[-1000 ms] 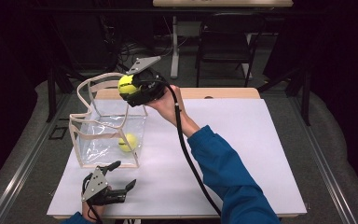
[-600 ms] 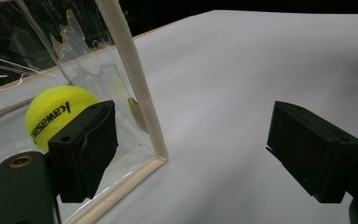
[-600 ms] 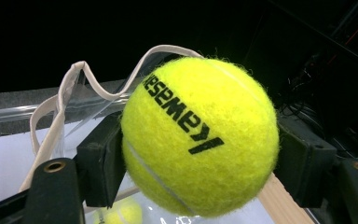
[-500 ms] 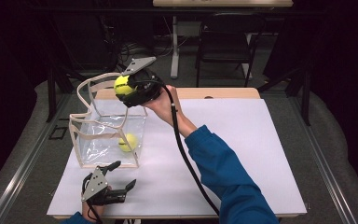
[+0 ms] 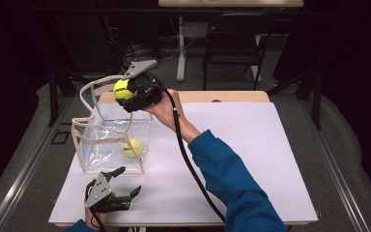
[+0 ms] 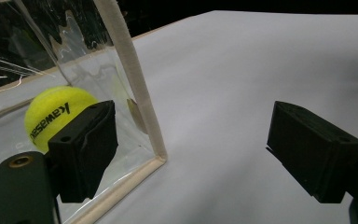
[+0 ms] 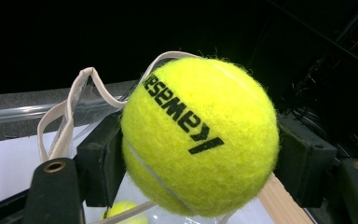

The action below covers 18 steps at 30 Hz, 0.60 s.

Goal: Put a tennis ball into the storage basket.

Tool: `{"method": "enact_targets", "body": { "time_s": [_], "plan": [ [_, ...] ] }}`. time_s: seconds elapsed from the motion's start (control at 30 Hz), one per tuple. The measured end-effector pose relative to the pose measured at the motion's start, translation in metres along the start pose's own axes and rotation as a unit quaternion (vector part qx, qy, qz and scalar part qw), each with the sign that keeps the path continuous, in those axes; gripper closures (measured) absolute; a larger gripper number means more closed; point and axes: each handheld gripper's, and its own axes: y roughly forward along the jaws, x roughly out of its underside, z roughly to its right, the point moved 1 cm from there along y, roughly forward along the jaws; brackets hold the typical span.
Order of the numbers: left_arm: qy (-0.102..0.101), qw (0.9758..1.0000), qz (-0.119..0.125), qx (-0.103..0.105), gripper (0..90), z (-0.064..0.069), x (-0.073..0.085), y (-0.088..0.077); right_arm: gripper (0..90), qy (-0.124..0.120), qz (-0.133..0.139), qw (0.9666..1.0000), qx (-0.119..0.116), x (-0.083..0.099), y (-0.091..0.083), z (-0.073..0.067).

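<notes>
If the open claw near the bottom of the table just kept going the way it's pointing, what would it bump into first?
Probably nothing soon: the left gripper points over bare white table. The clear bag's corner lies just beside its path, though depth is hard to judge.

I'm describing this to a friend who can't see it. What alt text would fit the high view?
A person's right gripper holds a yellow tennis ball above a clear plastic bag standing on a white table; a second ball lies inside the bag. The left gripper rests open near the table's front edge.
</notes>
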Motion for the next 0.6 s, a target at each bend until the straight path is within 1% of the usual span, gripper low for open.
{"method": "enact_targets", "body": {
  "time_s": [0.1,0.6],
  "plan": [
    [-0.003,1.0000,0.001,-0.001,16.1,0.0000,0.0001,-0.0002,26.4,-0.001,0.000,1.0000,-0.002,-0.0003,0.0017,-0.0018],
    [-0.002,1.0000,0.002,0.000,16.1,0.0001,0.0000,-0.0002,26.4,-0.001,0.009,0.9999,-0.007,-0.0017,0.0078,-0.0070]
  ]
}}
